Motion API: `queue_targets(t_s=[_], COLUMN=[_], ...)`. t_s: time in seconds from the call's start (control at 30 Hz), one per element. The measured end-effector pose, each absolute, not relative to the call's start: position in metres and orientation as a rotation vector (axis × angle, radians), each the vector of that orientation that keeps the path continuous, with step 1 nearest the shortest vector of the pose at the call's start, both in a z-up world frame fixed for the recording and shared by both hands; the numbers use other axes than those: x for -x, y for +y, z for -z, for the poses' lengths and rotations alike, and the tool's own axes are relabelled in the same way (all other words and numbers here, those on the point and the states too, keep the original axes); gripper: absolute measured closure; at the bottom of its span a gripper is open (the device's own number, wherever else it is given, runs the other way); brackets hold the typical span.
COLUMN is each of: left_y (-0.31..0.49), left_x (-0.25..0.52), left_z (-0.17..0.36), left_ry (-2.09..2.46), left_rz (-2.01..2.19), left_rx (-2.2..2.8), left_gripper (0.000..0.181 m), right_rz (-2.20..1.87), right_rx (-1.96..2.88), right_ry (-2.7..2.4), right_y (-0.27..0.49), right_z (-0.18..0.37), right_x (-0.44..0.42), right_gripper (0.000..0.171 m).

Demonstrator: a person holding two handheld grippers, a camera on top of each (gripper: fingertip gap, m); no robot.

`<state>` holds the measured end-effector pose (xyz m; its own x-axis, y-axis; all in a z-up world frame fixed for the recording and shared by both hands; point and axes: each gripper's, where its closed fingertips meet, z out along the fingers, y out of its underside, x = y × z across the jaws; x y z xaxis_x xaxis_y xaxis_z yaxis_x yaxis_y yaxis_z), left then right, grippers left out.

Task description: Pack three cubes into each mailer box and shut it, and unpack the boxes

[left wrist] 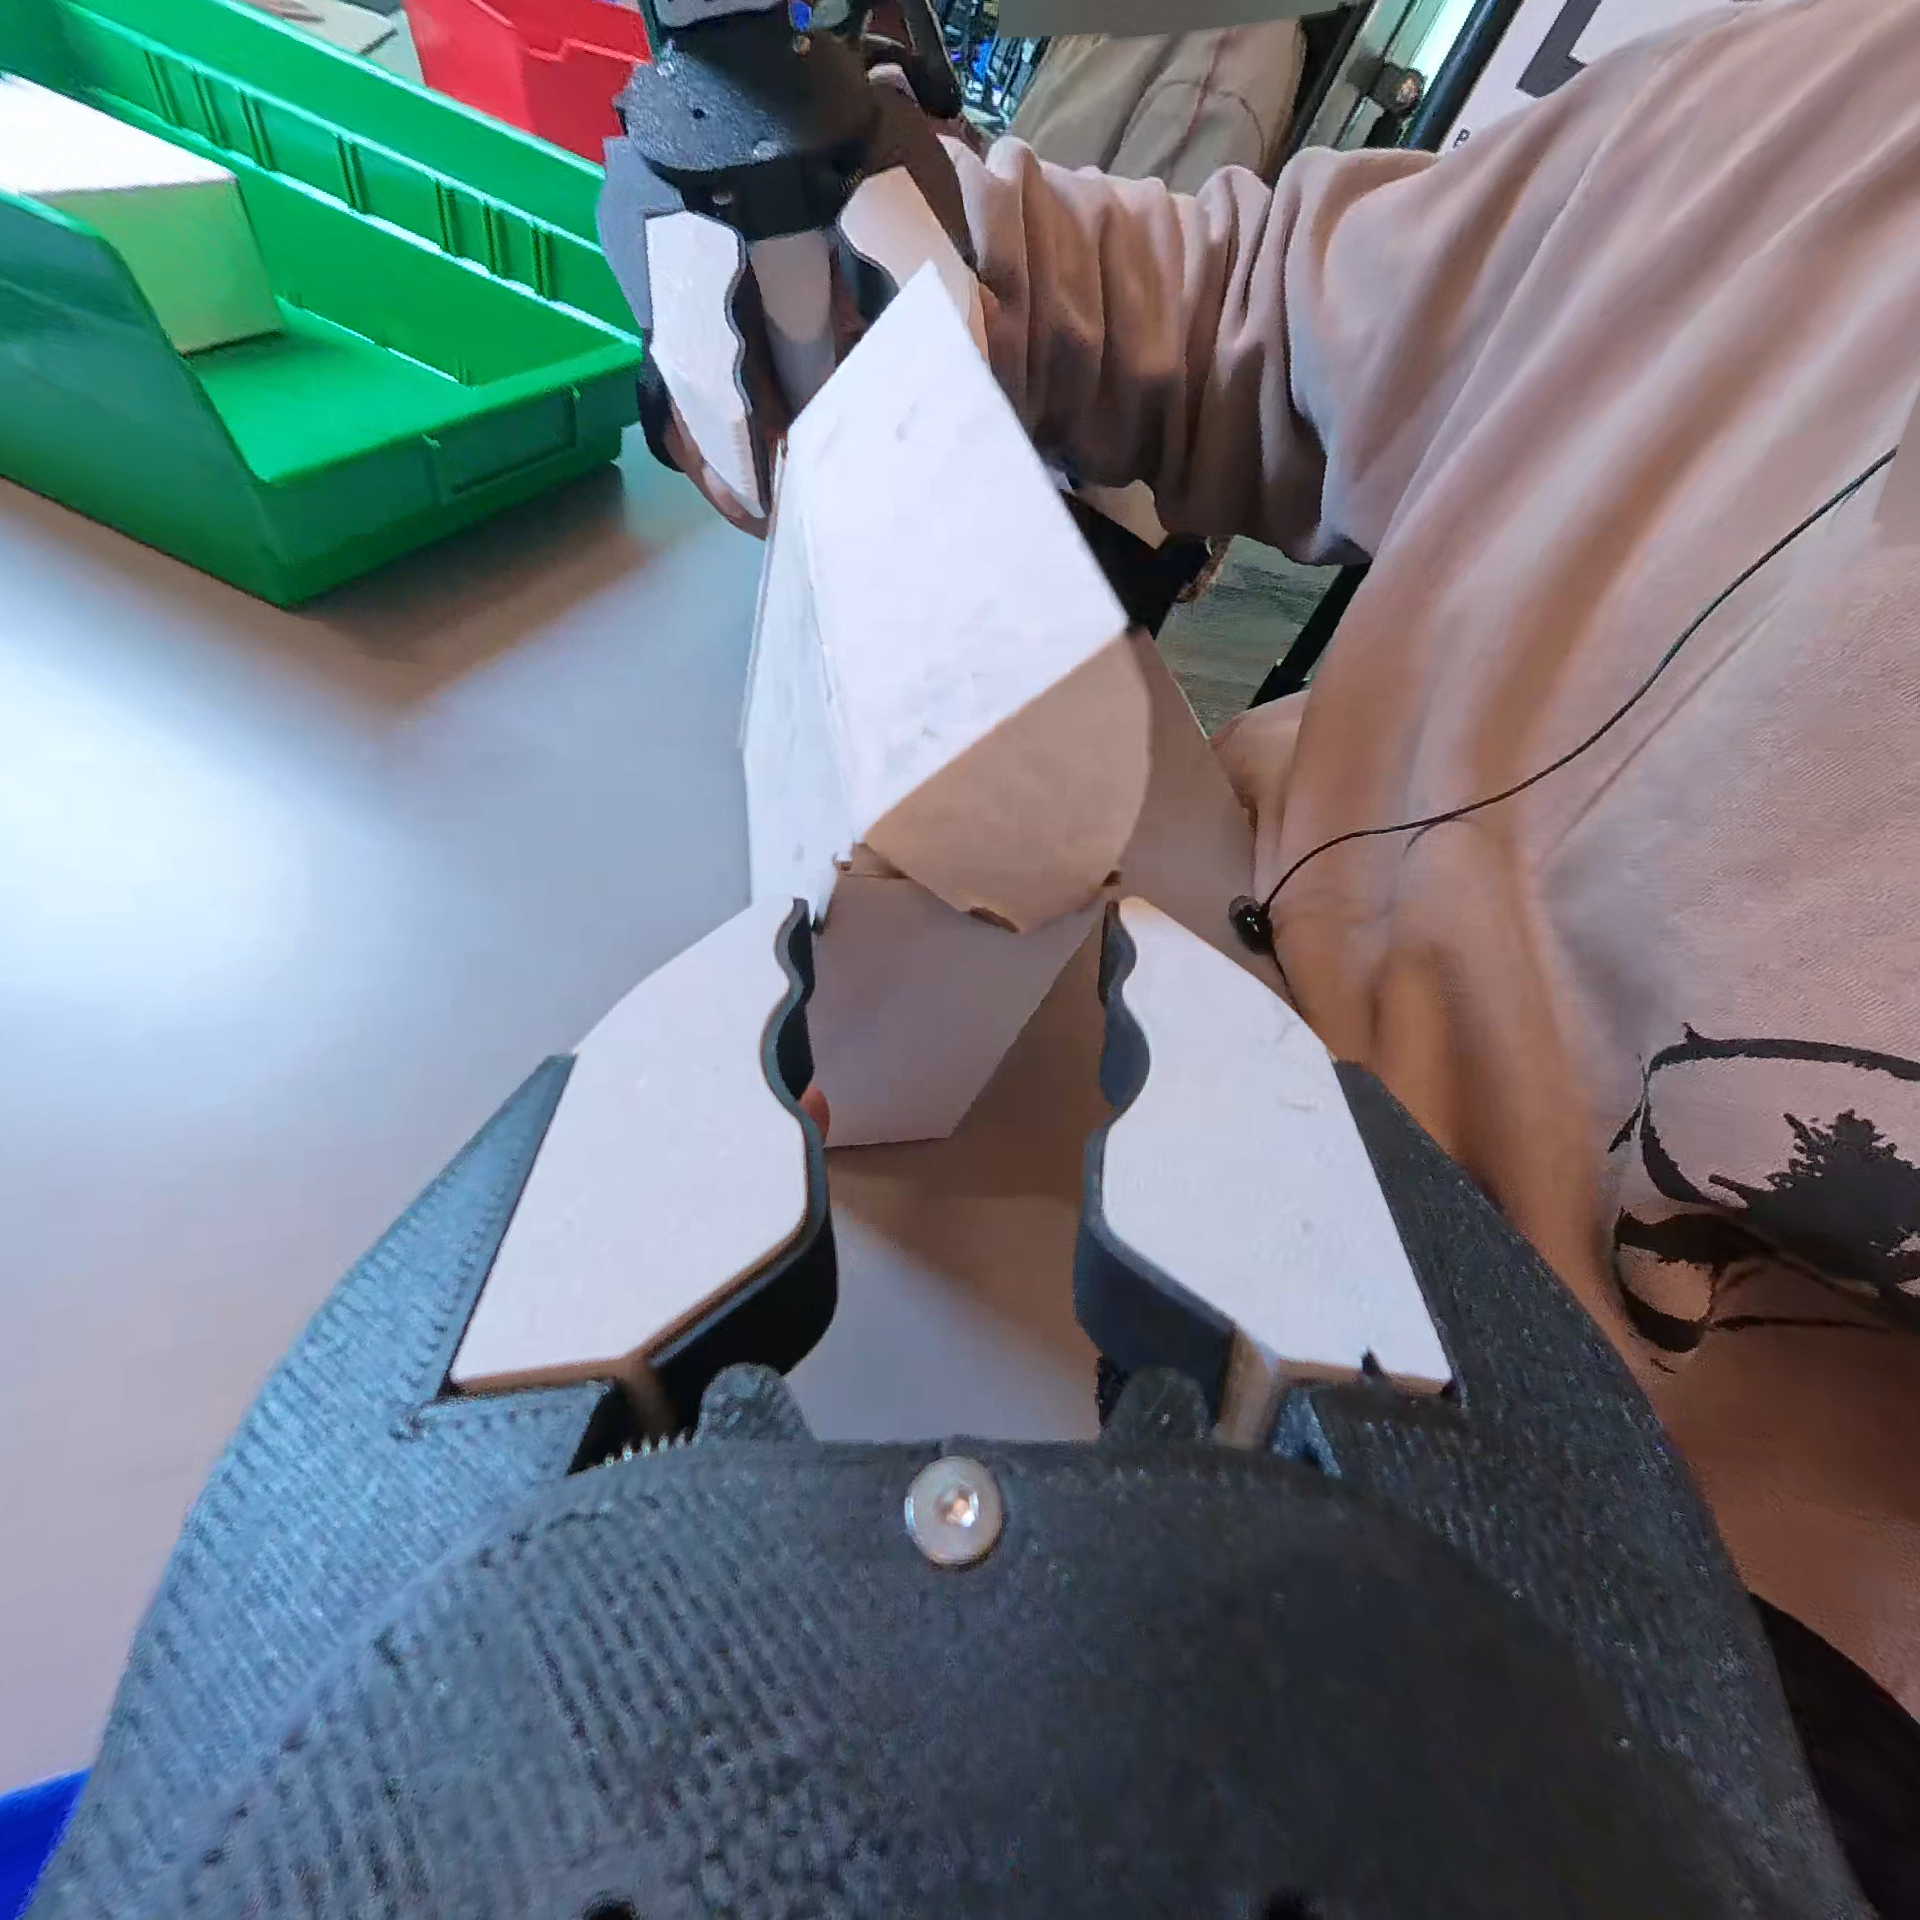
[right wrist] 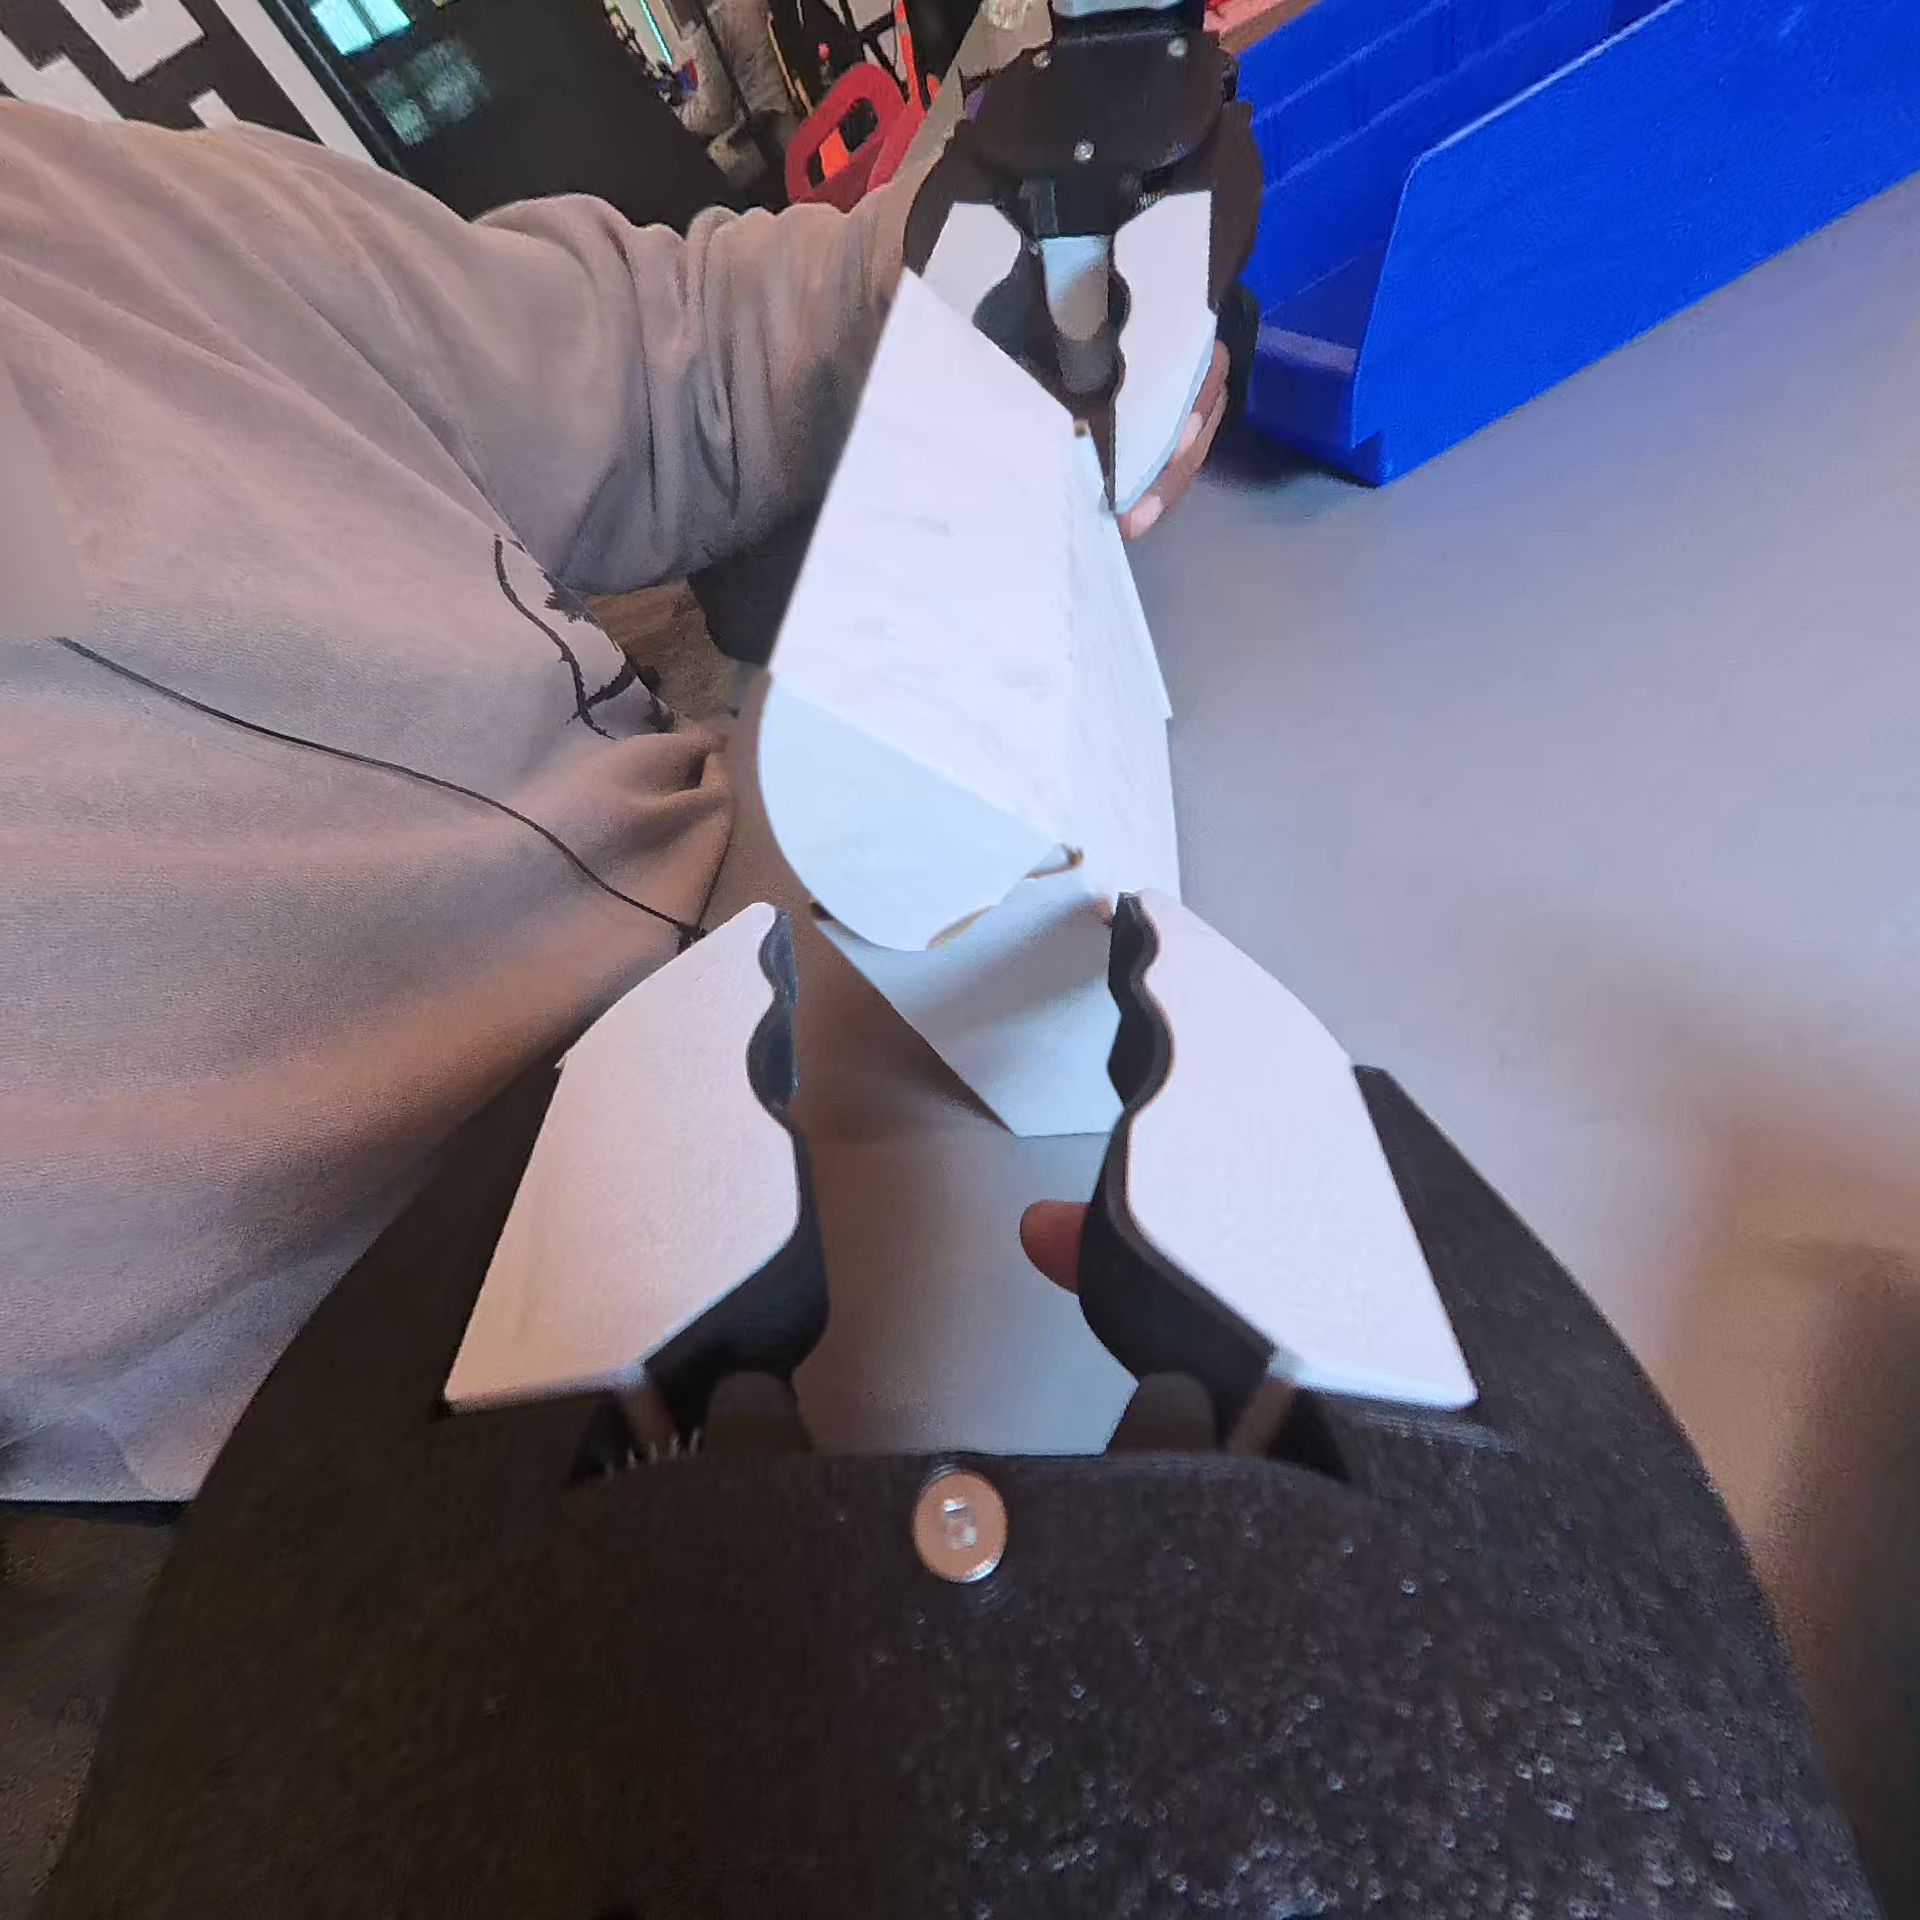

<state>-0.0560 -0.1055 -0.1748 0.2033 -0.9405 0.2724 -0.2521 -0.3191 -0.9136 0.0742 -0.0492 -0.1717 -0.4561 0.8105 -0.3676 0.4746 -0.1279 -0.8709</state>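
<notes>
A white mailer box (left wrist: 914, 623) stands tilted on edge above the grey table (left wrist: 312, 831), between my two grippers, which face each other. Its lid flaps are folded and a rounded side flap (left wrist: 997, 810) sticks out. My left gripper (left wrist: 956, 914) has its jaws set around the near end of the box, which fills the gap between them. My right gripper (right wrist: 956, 914) grips the other end of the box (right wrist: 966, 623) the same way. Each gripper shows far off in the other's view: the right (left wrist: 790, 343), the left (right wrist: 1070, 322). No cubes are visible.
A green bin (left wrist: 343, 436) holding a white box (left wrist: 156, 208) stands at the table's far left, with a red bin (left wrist: 520, 52) behind it. A blue bin (right wrist: 1558, 260) stands at the other side. The person's beige sweatshirt (left wrist: 1558, 623) is close beside the box. The tips of one gripper are about 15 cm away from the tips of the other.
</notes>
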Motion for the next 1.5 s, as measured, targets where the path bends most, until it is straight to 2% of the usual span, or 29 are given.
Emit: queue_targets(t_s=[0.33,0.47,0.57,0.8,1.03,1.33,1.5], left_y=[-0.096,-0.097,-0.099,-0.089,-0.083,-0.085,-0.087], left_x=[0.072,0.055,0.045,0.039,0.04,0.039,0.038], left_z=[0.136,0.143,0.145,0.132,0.127,0.129,0.129], left_ry=[1.369,1.511,1.561,1.409,1.231,1.185,1.2], left_rz=[1.038,0.973,0.966,1.074,1.203,1.101,0.909], left_rx=[1.66,1.671,1.656,1.654,1.668,1.628,1.58], left_gripper=[0.131,0.131,0.142,0.153,0.155,0.156,0.159], right_rz=[-1.529,-1.445,-1.406,-1.632,-1.916,-1.804,-1.629], right_rx=[1.322,1.303,1.268,1.394,1.617,1.662,1.547], right_ry=[-2.002,-2.116,-2.168,-2.125,-1.961,-1.876,-1.927], right_y=[-0.036,-0.037,-0.043,-0.047,-0.045,-0.045,-0.048], right_z=[0.146,0.152,0.156,0.148,0.144,0.146,0.15], right_x=[-0.078,-0.075,-0.069,-0.066,-0.064,-0.062,-0.064], right_gripper=[0.12,0.121,0.125,0.131,0.131,0.132,0.132])
